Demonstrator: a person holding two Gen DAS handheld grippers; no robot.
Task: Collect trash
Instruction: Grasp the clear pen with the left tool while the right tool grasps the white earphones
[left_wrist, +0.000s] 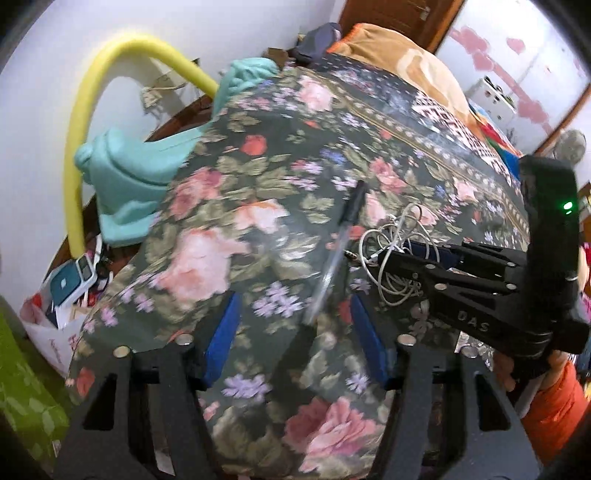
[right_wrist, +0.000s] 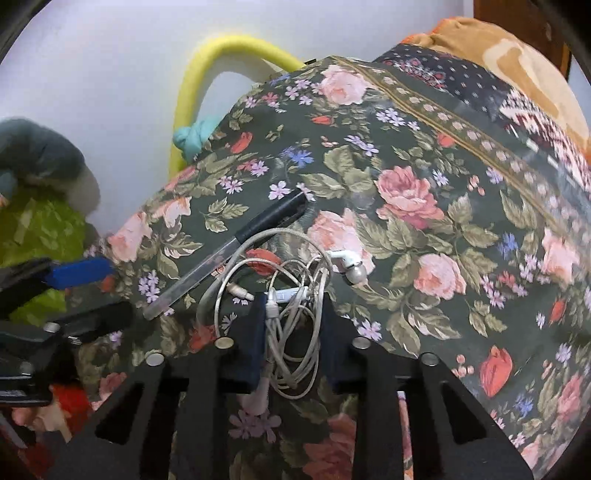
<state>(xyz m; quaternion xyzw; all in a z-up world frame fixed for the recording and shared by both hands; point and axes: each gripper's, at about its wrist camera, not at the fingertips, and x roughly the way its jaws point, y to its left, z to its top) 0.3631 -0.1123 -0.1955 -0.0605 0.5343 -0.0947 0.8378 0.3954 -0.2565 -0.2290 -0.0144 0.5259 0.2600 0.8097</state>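
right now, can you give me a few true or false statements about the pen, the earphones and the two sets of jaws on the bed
1. The right gripper has its jaws closed on the tangled white wired earphones. True.
2. The clear-barrelled pen with a black cap is held by the left gripper. False: it lies loose on the dark floral bedspread, jaws open around its tip.
3. The pen lies beside the earphones. True.
4. The curved foam tube is red. False: it is yellow.

You can read only "DAS", embossed on the right gripper (left_wrist: 388, 258) body; everything else stays illegible.
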